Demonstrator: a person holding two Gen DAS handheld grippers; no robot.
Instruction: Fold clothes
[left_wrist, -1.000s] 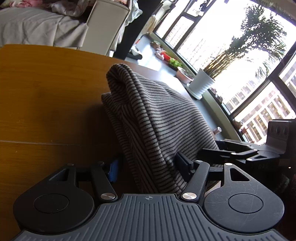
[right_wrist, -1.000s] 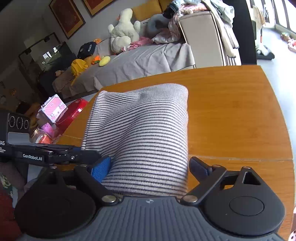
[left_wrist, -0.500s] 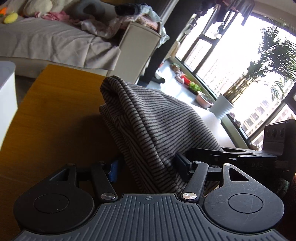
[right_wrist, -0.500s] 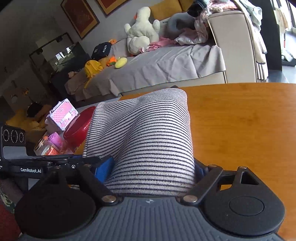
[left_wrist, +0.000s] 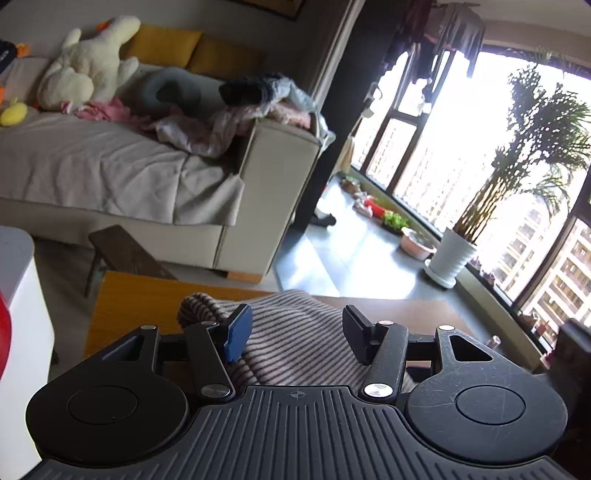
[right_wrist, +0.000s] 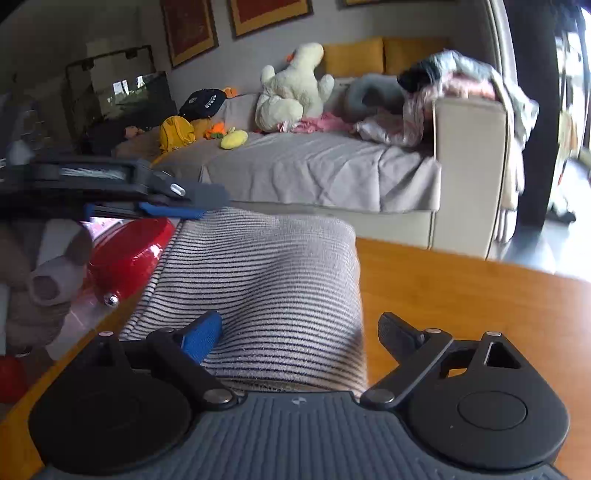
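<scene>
Left gripper (left_wrist: 295, 334): jaws spread apart, gripping nothing. Right gripper (right_wrist: 299, 334): jaws likewise spread wide. The folded striped garment (right_wrist: 266, 291) lies flat on the wooden counter (right_wrist: 461, 295), passing beneath both grippers. Beyond the counter stands a beige sofa (left_wrist: 159, 177) carrying a plush toy (left_wrist: 88, 62).

No lettering is sharp enough to read anywhere.
</scene>
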